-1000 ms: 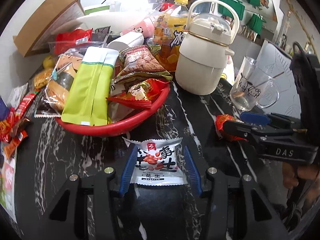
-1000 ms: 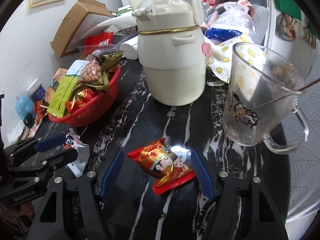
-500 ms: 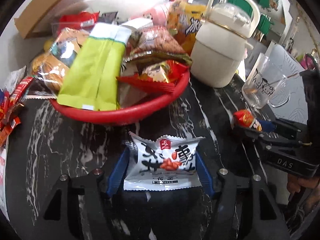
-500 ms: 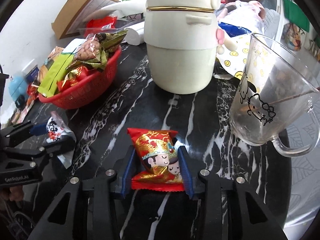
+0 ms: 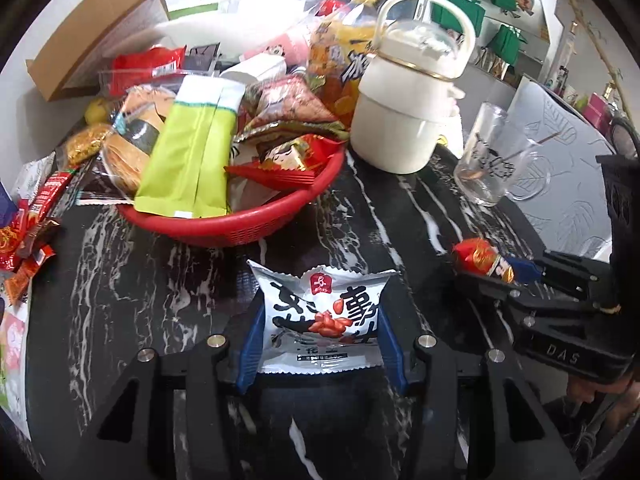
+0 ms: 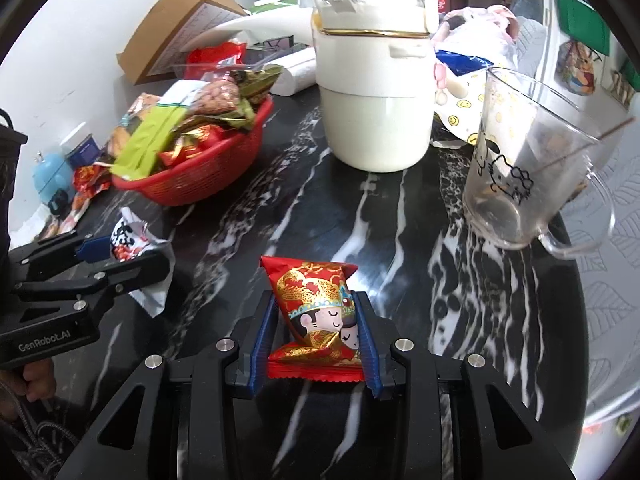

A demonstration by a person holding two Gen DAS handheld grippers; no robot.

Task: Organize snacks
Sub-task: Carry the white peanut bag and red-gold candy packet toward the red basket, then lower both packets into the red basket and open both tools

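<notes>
Grippers both closing on snacks — left gripper [image 5: 320, 336] pinches a white peanut packet [image 5: 322, 318] at lower centre, right gripper [image 6: 316, 336] a red candy [image 6: 318, 316]. Both sit over the black table [image 6: 400, 220]; red basket [image 5: 240, 228] of snacks — upper left.

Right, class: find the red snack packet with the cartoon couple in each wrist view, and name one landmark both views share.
Left wrist view: the red snack packet sits at the right edge, pinched in the right hand-held gripper.
Right wrist view: it stands low in the centre, between the blue pads.
Shared landmark: the cream kettle, standing beside the red basket.
</notes>
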